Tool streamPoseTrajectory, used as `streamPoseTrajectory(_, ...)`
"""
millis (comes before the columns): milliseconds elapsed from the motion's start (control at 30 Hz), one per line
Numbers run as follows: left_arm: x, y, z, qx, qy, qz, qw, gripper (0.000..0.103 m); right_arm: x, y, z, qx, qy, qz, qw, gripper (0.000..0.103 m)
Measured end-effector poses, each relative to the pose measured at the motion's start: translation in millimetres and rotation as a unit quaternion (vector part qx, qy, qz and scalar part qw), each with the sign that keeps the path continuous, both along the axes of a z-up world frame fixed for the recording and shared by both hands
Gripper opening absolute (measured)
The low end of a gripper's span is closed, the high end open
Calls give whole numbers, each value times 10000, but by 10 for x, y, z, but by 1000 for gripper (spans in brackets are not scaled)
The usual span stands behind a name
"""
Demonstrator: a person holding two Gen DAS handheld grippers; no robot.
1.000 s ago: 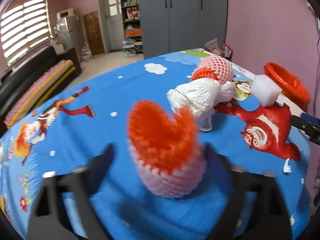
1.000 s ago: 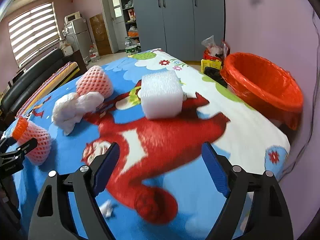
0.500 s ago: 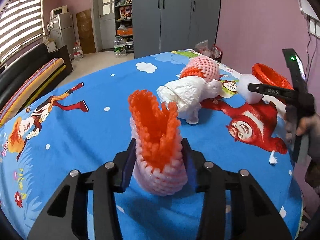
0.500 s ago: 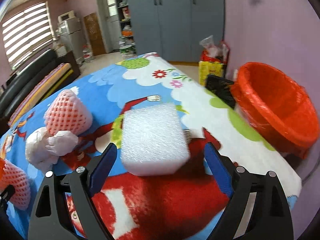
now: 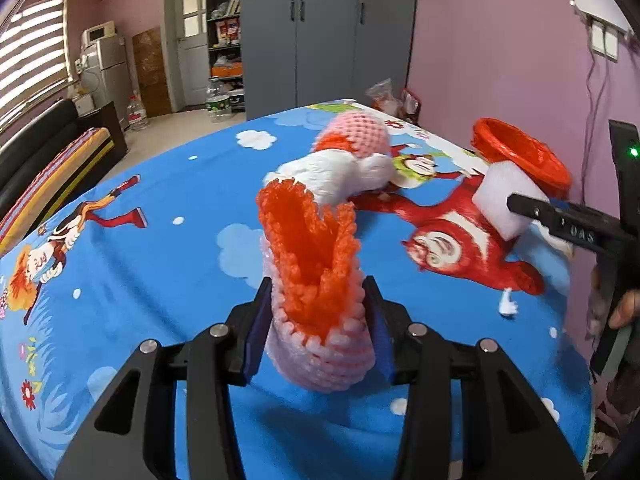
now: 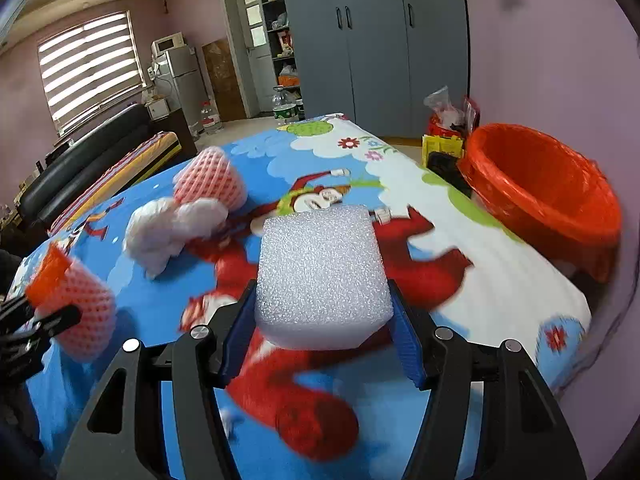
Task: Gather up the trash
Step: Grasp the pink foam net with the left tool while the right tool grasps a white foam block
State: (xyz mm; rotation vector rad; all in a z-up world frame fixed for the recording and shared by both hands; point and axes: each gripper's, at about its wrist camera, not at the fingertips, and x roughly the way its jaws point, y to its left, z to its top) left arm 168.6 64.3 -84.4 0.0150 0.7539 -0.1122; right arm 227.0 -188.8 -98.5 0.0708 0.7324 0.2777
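My left gripper [image 5: 316,300] is shut on an orange-and-pink foam net sleeve [image 5: 308,248], which stands squeezed between the blue pads just above the blue cartoon tablecloth [image 5: 160,264]. In the right wrist view the same sleeve [image 6: 76,304] shows at the far left. My right gripper [image 6: 322,304] has a white foam block [image 6: 320,264] between its fingers. Its jaws are closing, with both pads against the block's sides. An orange-lined bin [image 6: 540,196] stands off the table's right edge.
A second pink foam net [image 6: 210,180] and a crumpled white plastic bag [image 6: 168,228] lie together mid-table. Bags and boxes [image 6: 444,136] sit on the floor behind the bin. A black sofa [image 6: 92,160] runs along the left; grey wardrobes stand at the back.
The left jaws went from wide around the sleeve to pressed on it, and the sleeve narrowed. My right gripper moved up to the foam block and its jaws drew in around it.
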Motion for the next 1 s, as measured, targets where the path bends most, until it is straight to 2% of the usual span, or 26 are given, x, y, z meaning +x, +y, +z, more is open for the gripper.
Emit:
streamPoseTrajectory(400,-164,-391,117,4,-110,-394,9992,43,-585,-273,71,167,-158,-42,9997,59)
streamPoseTrajectory(733,-268,-871,196,159,-144,-917,9956,43,-822,-548,148,394,-286,-175,9987,59)
streamPoseTrajectory(1000,-171,-1294,255,318,-212,-1330,9904,44,-918,-773,285,362,-534,-365,9972,59)
